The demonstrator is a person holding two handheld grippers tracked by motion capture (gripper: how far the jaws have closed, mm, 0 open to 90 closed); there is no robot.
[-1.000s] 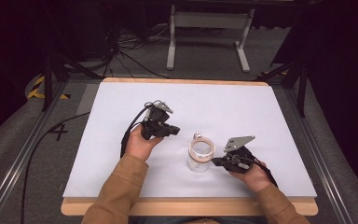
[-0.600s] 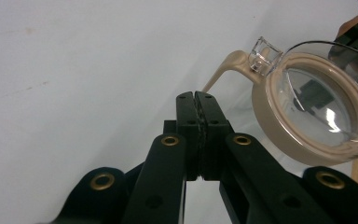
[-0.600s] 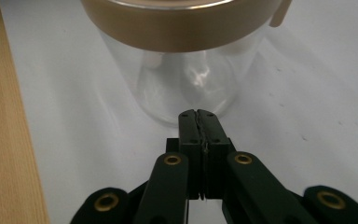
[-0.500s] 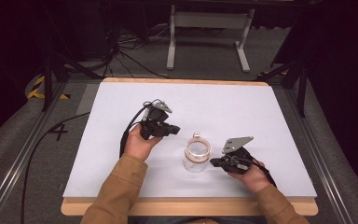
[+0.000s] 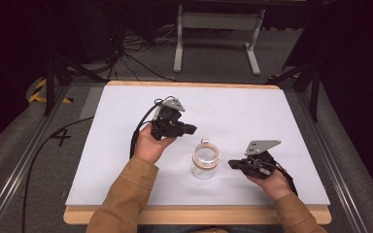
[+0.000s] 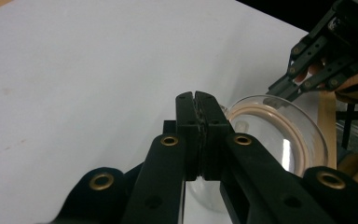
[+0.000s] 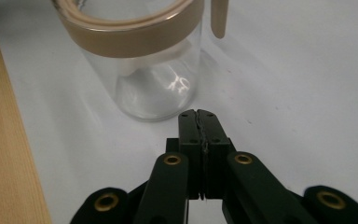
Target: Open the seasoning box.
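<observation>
- A clear glass jar [image 5: 205,162] with a tan band round its rim stands upright on the white tabletop [image 5: 126,145], toward the middle of the near edge.
- The left gripper [image 5: 190,128], jaws pressed together and empty, is held raised in a half-curled hand [image 5: 151,143], pointing right, above and left of the jar.
- The right gripper [image 5: 232,163], jaws closed on nothing, lies low just beside the jar's right side, apart from the glass.

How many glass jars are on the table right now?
1. A clear glass jar with a tan rim stands on the white table near its front edge, between the left tool and the right tool.
</observation>
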